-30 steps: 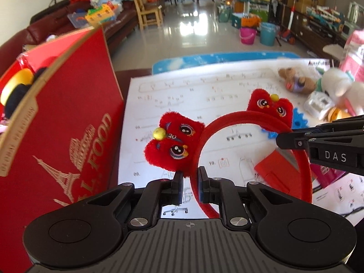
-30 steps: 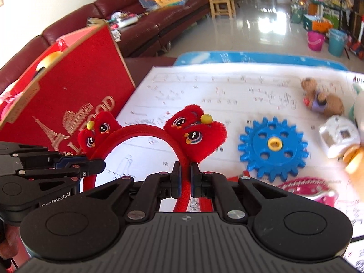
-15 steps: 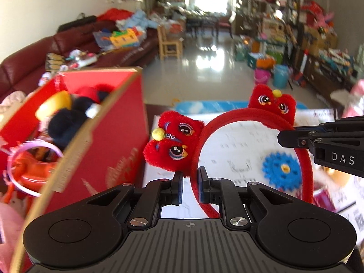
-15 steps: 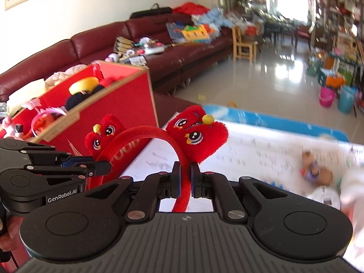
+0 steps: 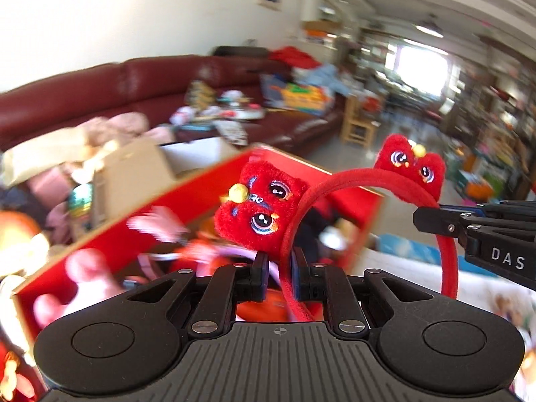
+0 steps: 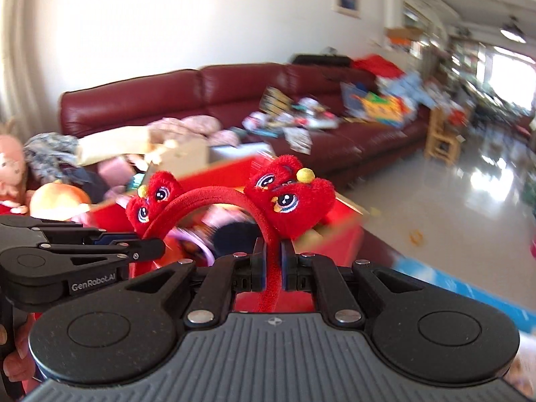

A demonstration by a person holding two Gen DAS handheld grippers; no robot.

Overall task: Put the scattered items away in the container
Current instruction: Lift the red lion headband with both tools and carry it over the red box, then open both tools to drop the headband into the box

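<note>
A red headband [image 5: 338, 181] with two plush lion faces hangs between both grippers, over the open top of the red box [image 5: 167, 207]. My left gripper [image 5: 280, 269] has one end of the band between its fingers; its jaws are opening slightly and the band stays in place there. My right gripper [image 6: 273, 268] is shut on the other end of the headband [image 6: 207, 197]. In the left wrist view the right gripper's tip [image 5: 422, 221] shows at the right edge. The box [image 6: 338, 248] holds several blurred toys.
A dark red sofa [image 6: 234, 90] strewn with toys and books runs behind the box. A cardboard box [image 5: 134, 167] and soft toys lie beside it, and a doll [image 6: 10, 167] sits far left. A wooden chair [image 6: 442, 140] stands on the shiny floor. A blue mat edge [image 6: 445, 274] shows.
Both grippers carried the headband up off the paper-covered table and leftward, from beside the red box to above its open top. The views rolled and tilted upward.
</note>
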